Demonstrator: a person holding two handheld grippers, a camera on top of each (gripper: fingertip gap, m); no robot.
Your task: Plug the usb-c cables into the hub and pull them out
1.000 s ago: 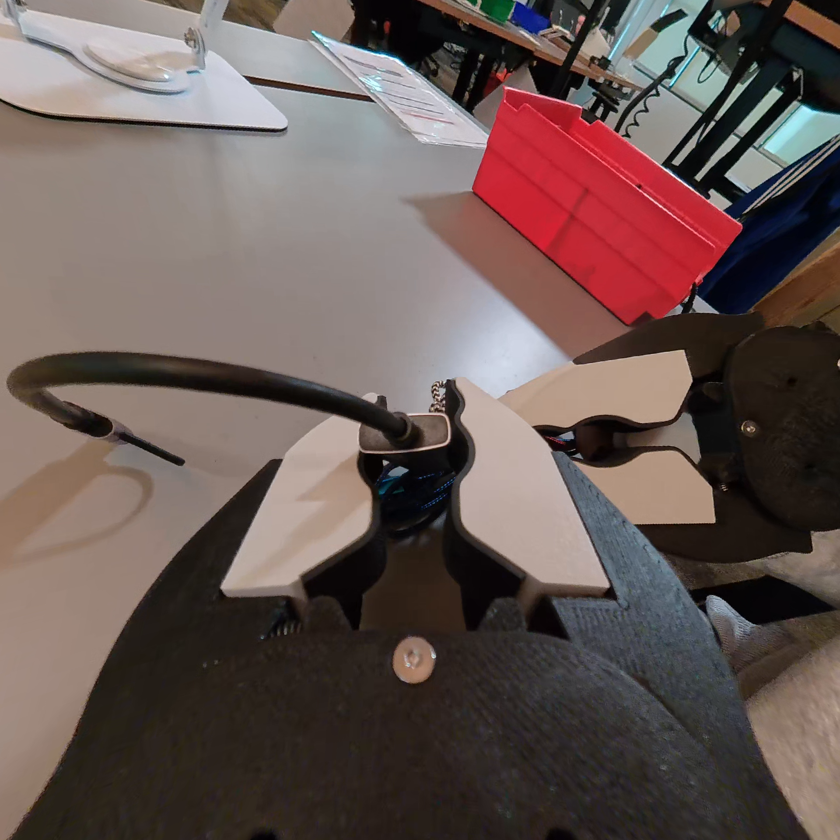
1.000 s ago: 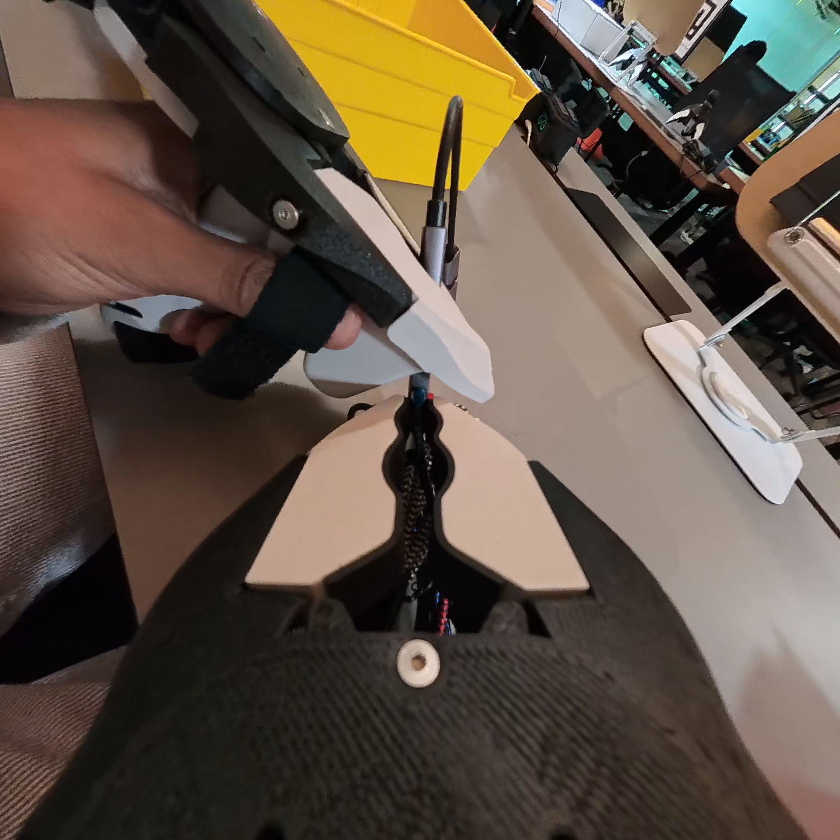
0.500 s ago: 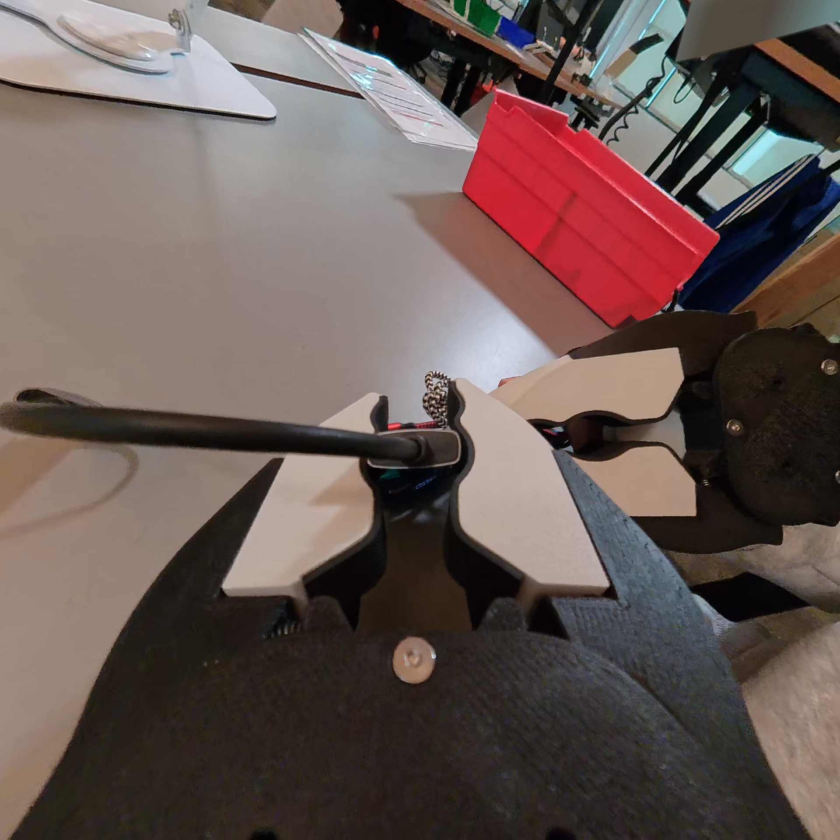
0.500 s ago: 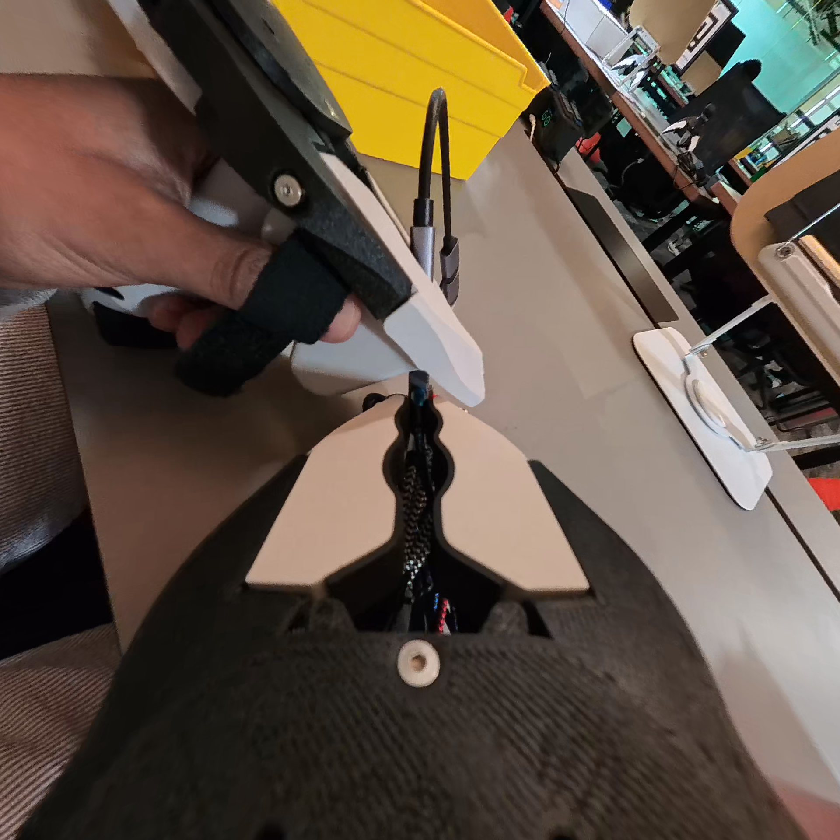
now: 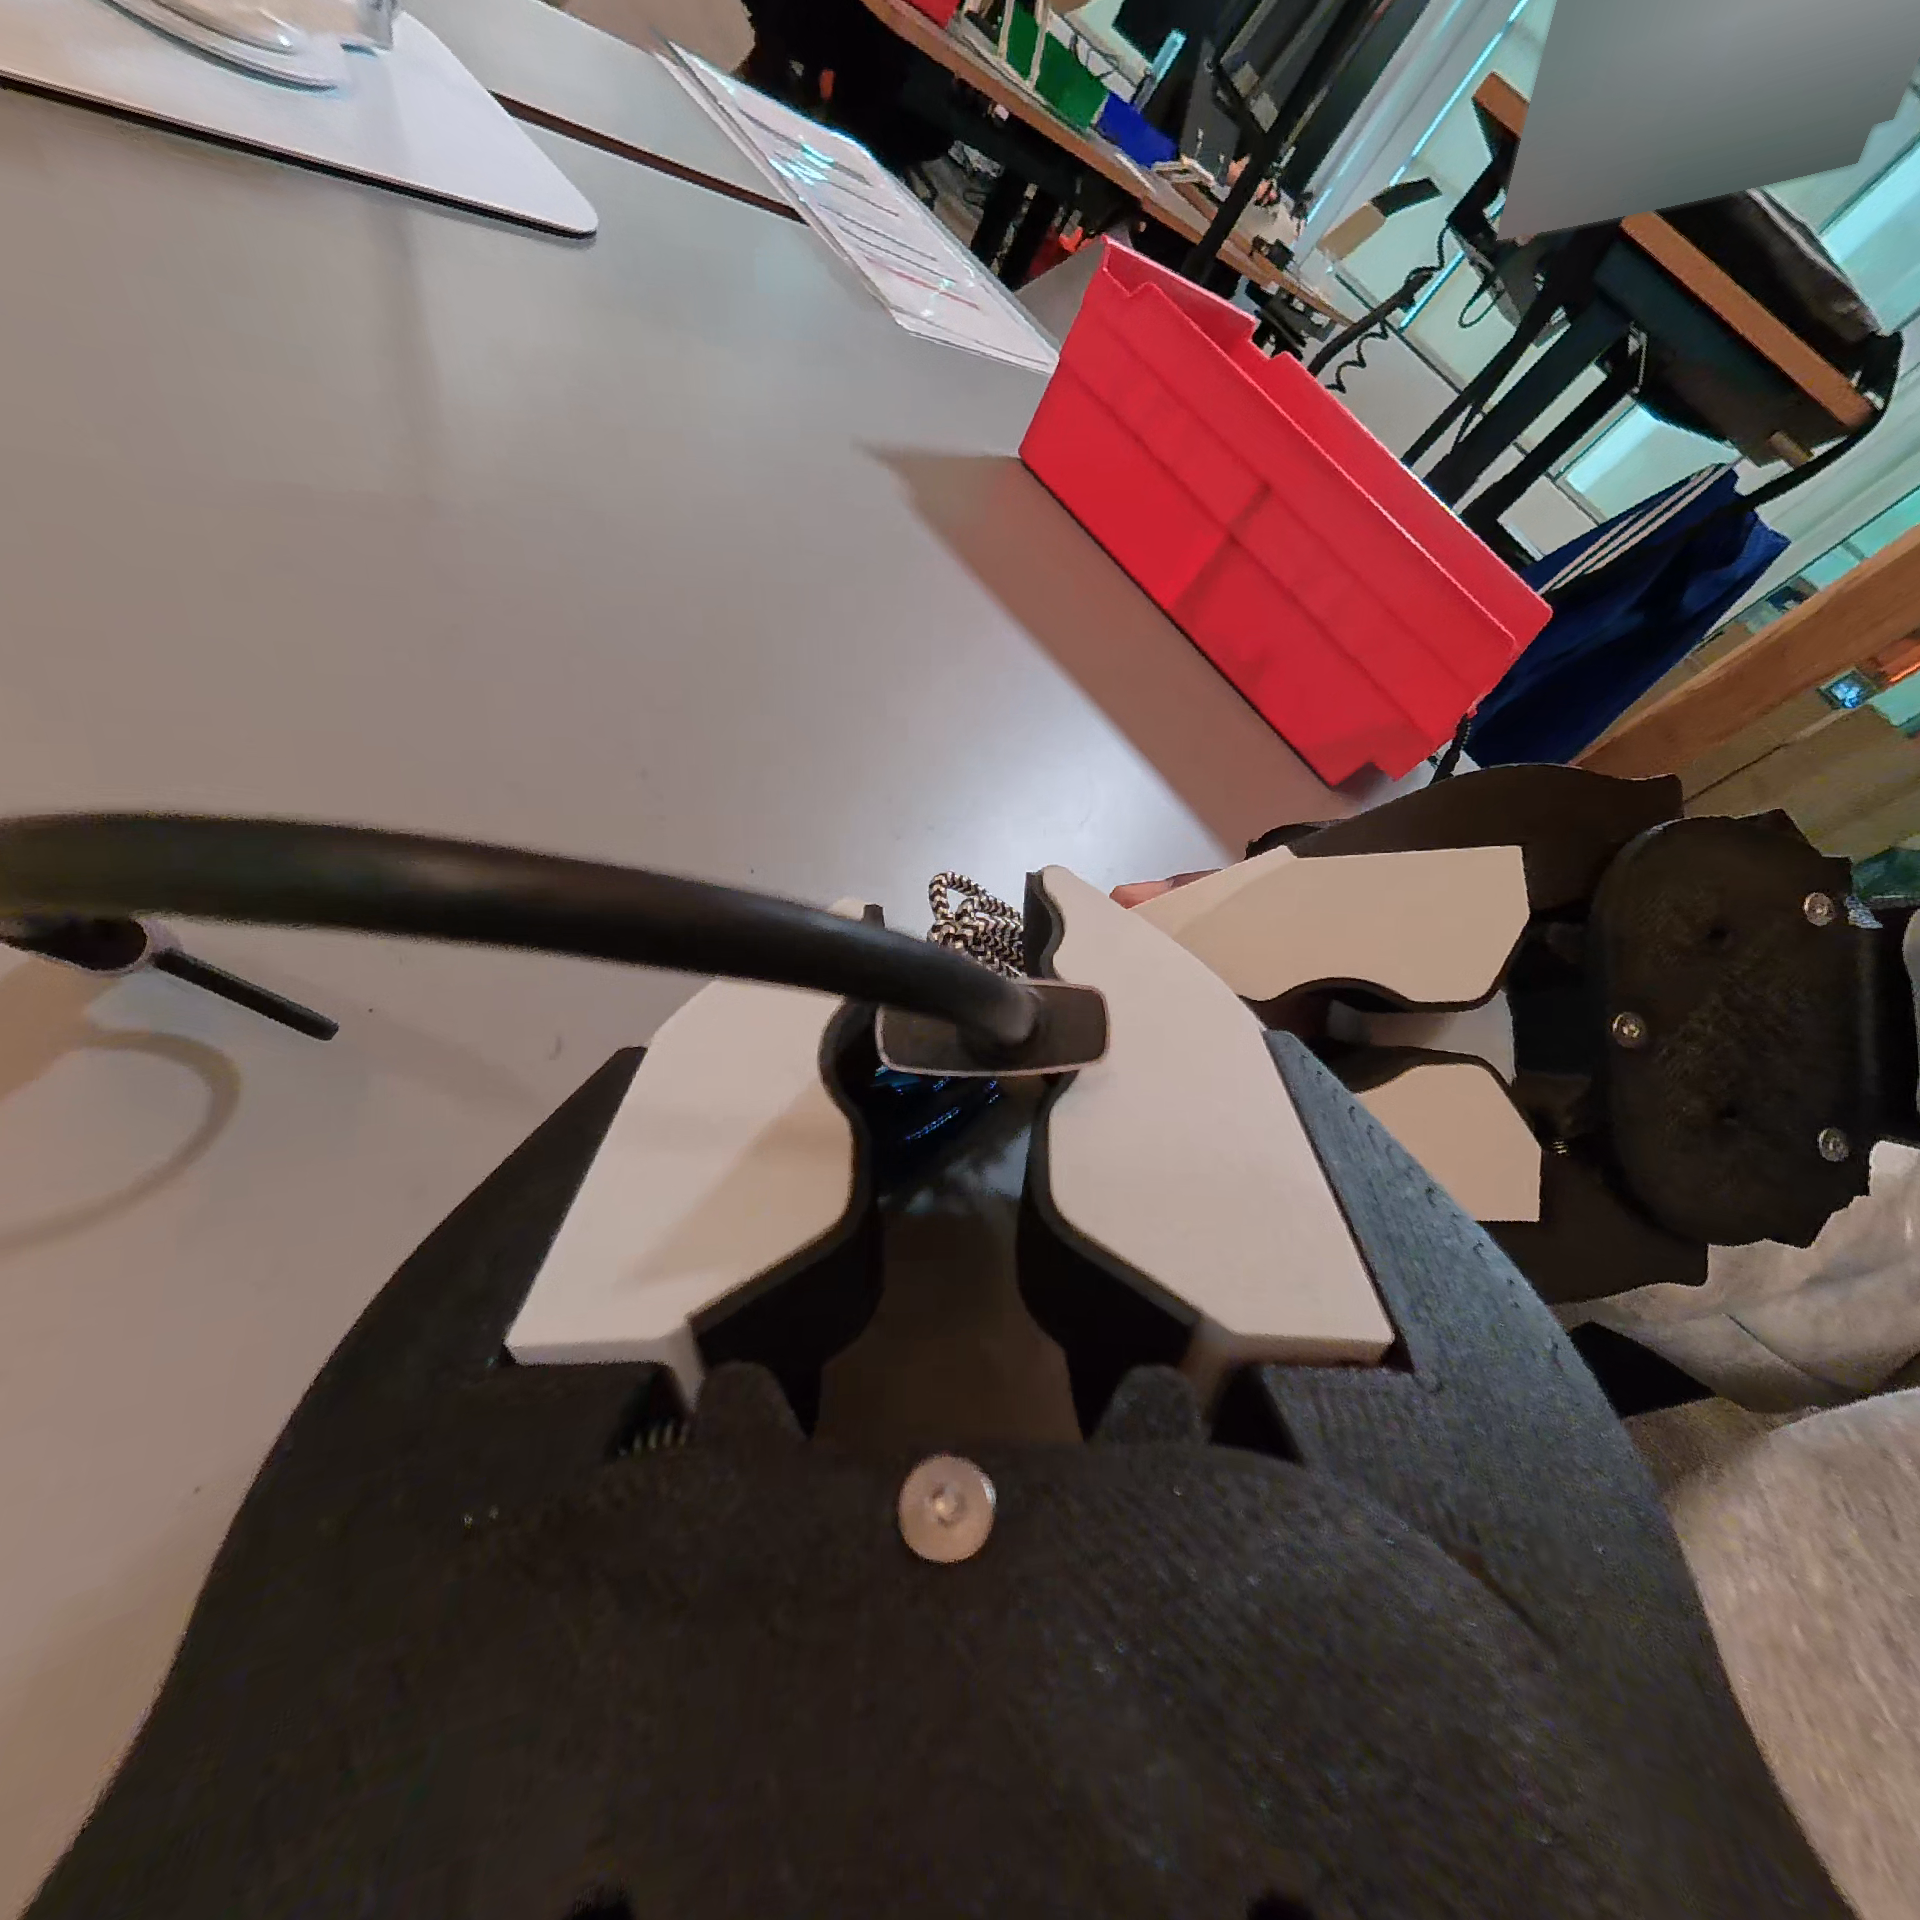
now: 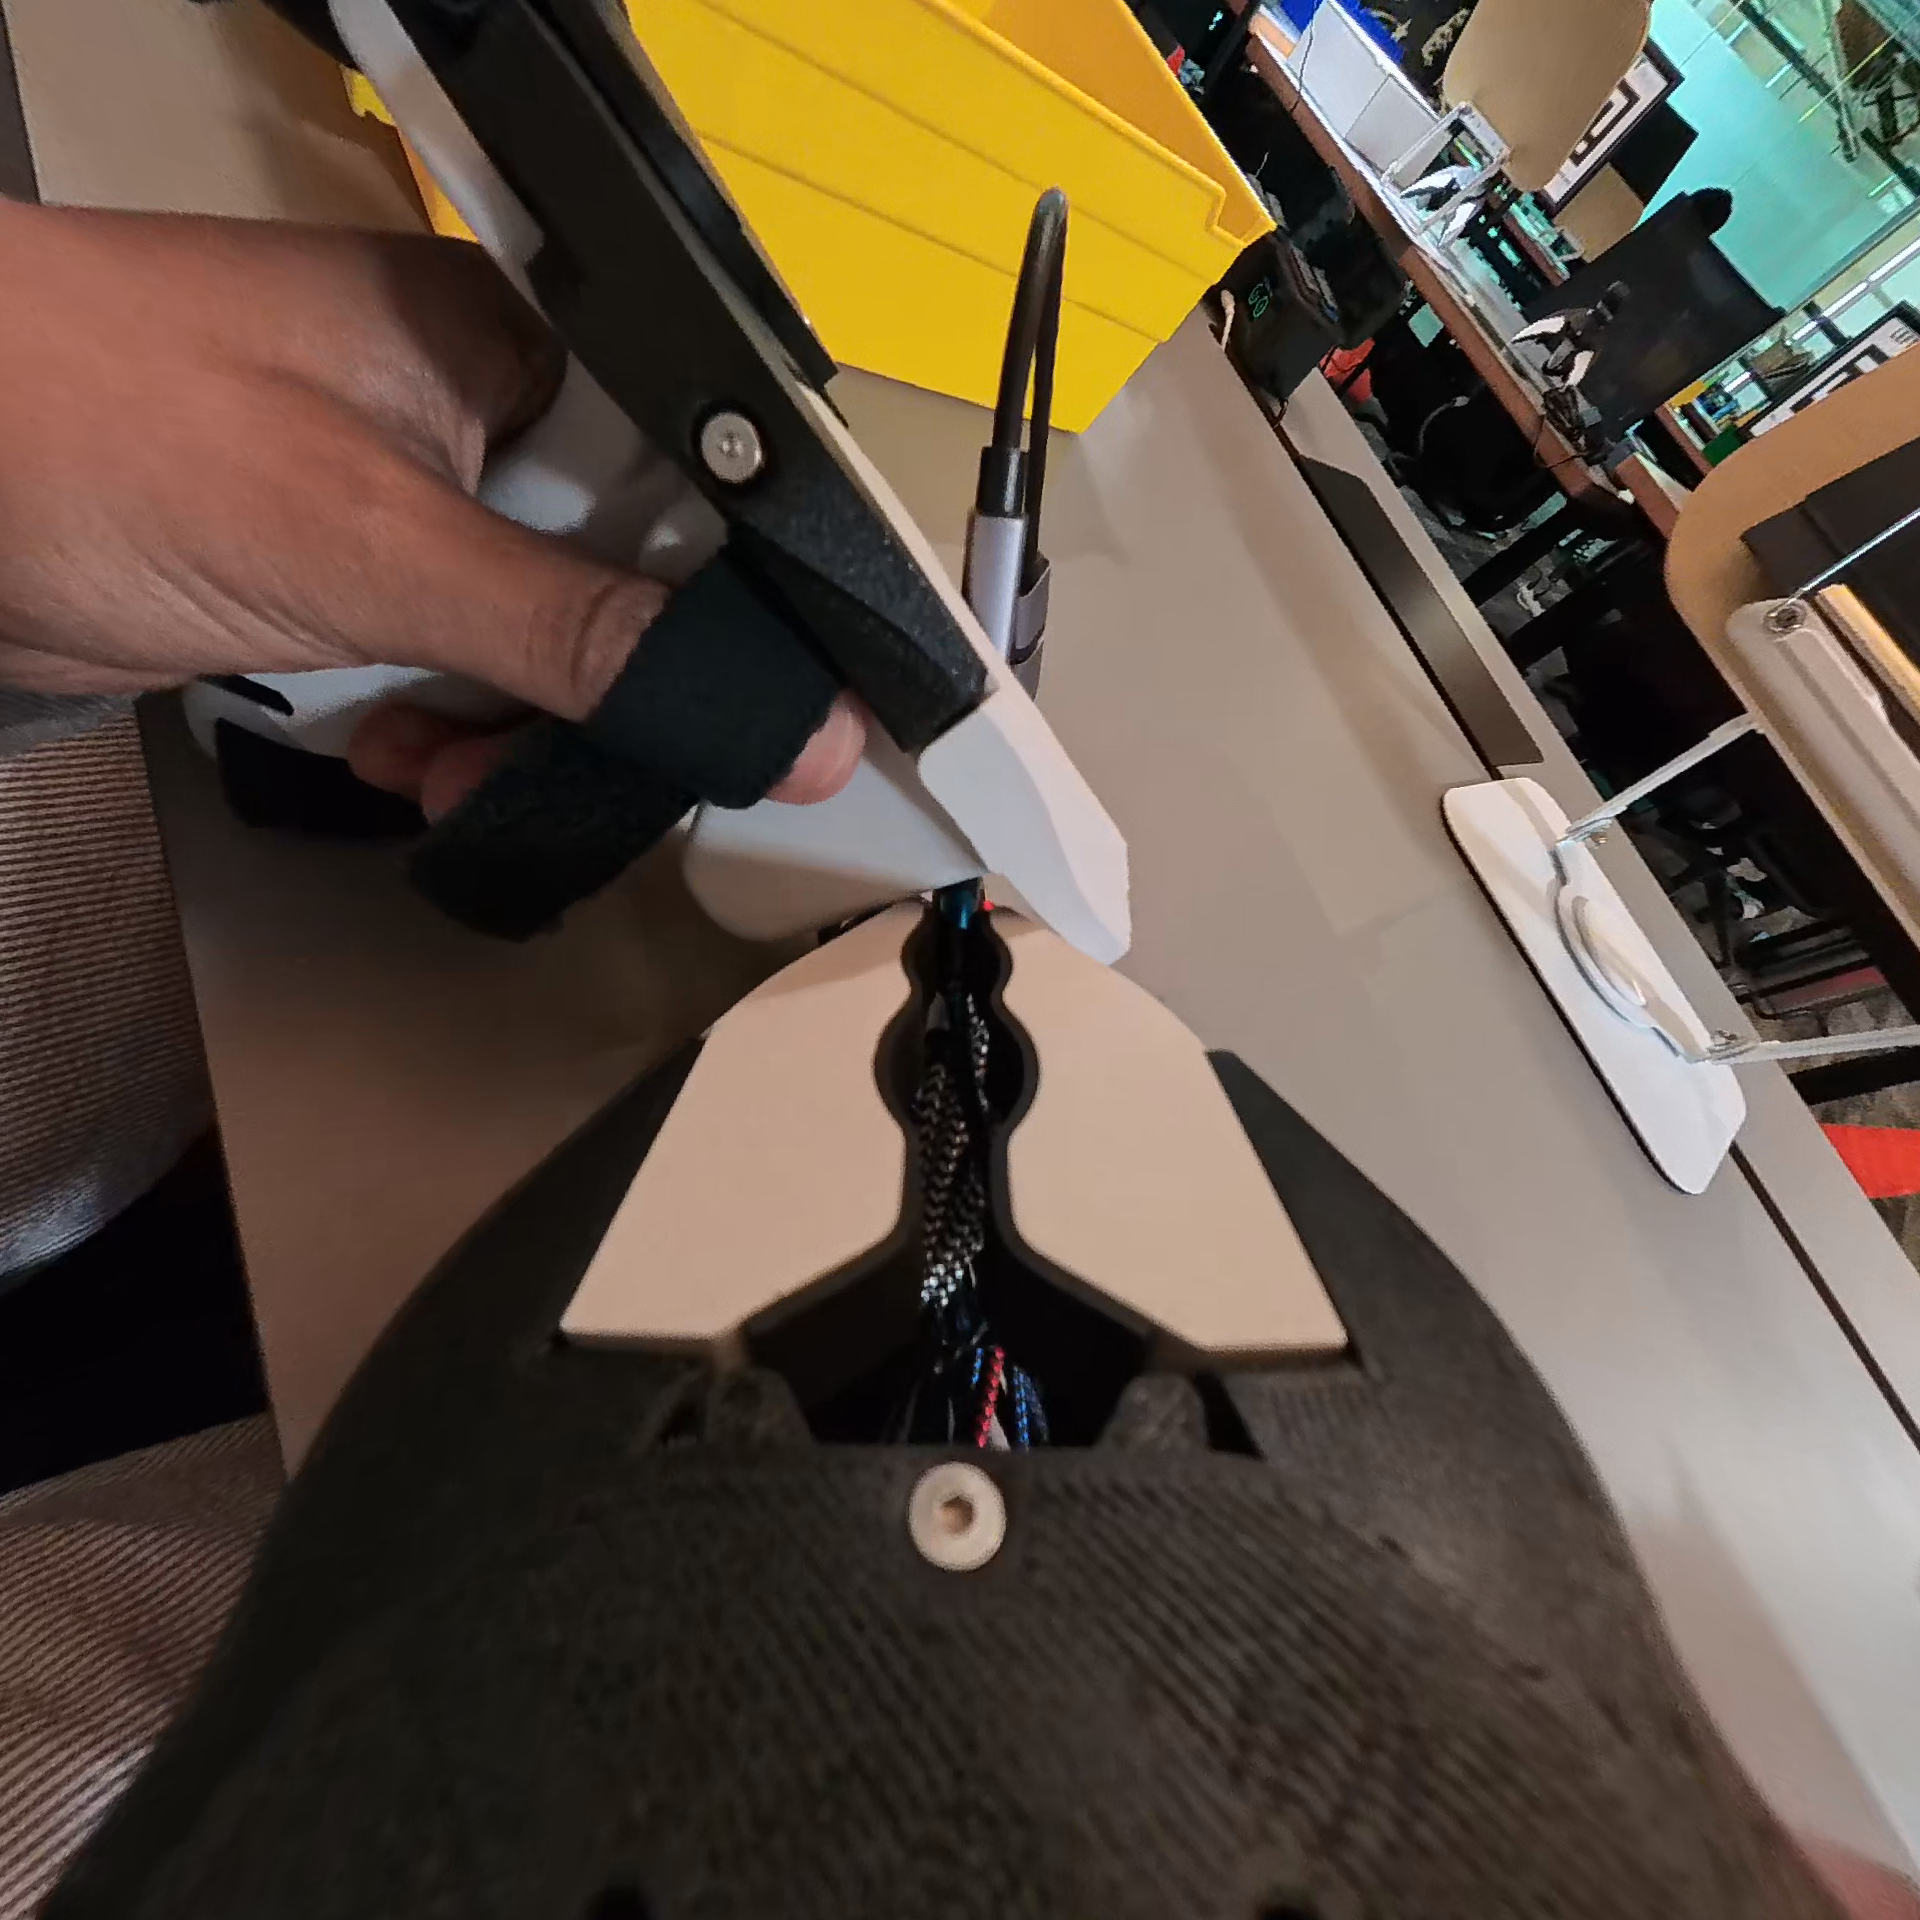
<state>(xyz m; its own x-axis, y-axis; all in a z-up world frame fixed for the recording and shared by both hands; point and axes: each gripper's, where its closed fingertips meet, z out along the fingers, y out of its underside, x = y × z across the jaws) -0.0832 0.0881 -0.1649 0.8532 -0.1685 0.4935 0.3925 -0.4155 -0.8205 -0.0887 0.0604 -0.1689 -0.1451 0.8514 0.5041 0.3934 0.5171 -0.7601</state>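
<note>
The hub (image 5: 987,1039) is the fixed point here: a small grey metal body held off the surface (image 5: 520,571), with the left gripper (image 5: 961,997) clamped on its flat sides, jaws drawn in against it. Its own thick black lead (image 5: 468,894) arches away from it and ends in a plug (image 5: 94,940) hanging just above the surface. Directly below the hub in the right wrist view, the right gripper (image 6: 956,935) has its jaws together on a bundle of braided cables (image 6: 951,1132), black-and-white, blue and red, whose tips run up to the hub's end. Whether any plug is fully seated there cannot be told, since the left gripper's white finger (image 6: 997,821) covers the joint. This looks like the insertion or withdrawal stroke itself. The next move calls for travel straight along the hub's long axis, the left grip kept firm so the hub does not twist, and no sideways load on the thin connector.
</note>
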